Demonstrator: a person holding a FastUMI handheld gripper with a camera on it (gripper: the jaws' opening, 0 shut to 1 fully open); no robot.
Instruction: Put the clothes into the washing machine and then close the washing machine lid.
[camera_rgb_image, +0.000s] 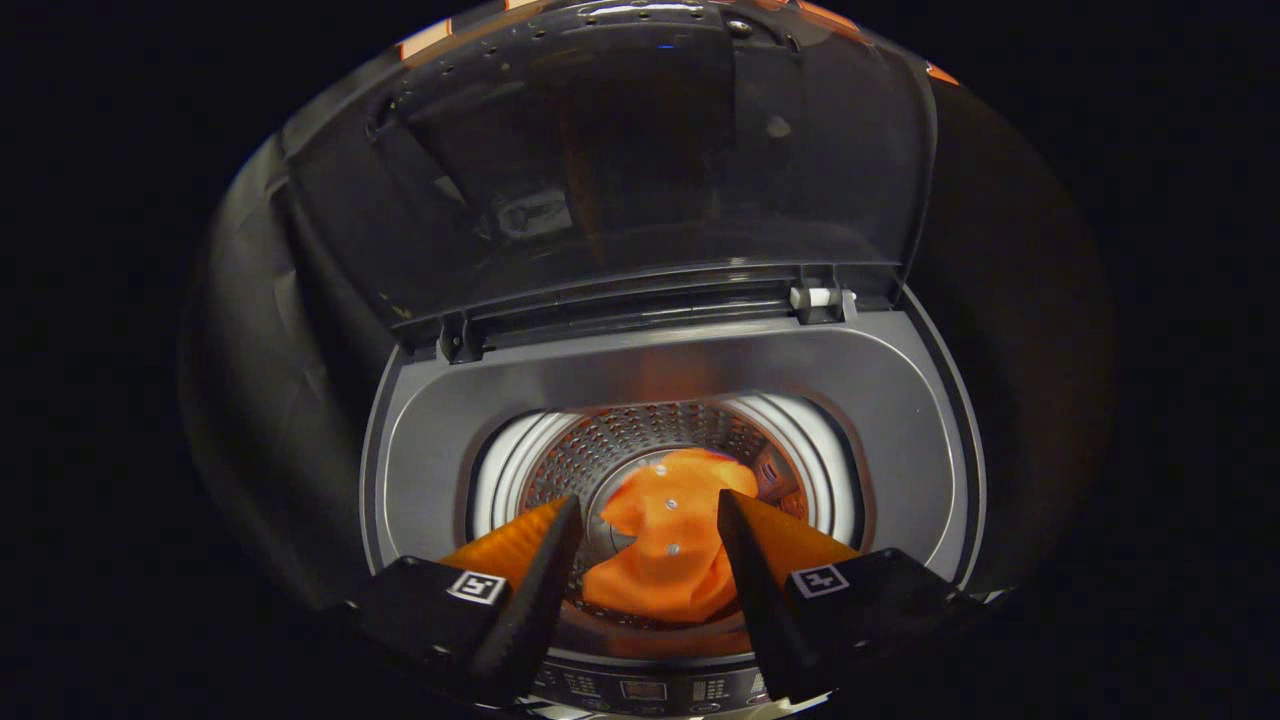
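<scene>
the washing machine (440, 430) stands open under the tongs (650, 510), and its grey top frame surrounds a round opening. on the left side of the opening the white inner ring (497, 470) is visible, then the perforated metal drum (640, 430) behind and below it.

in the middle, at the bottom of the drum, lies the orange garment (665, 555). it is crumpled, with a row of small white buttons on it. its long axis goes from the near side of the drum toward the far side, and the buttoned end points away, toward the hinge. it lies between the two fingers but lower than them, and they do not touch it.

the tongs hang above the near edge of the opening and look down into the drum. the fingers stand wide apart and nothing is between them at their own height.

behind the opening the transparent lid (650, 170) stands raised, nearly upright, on its hinges (822, 300) at the back of the frame. below the fingers, at the near edge, is the control panel (645, 690).
</scene>
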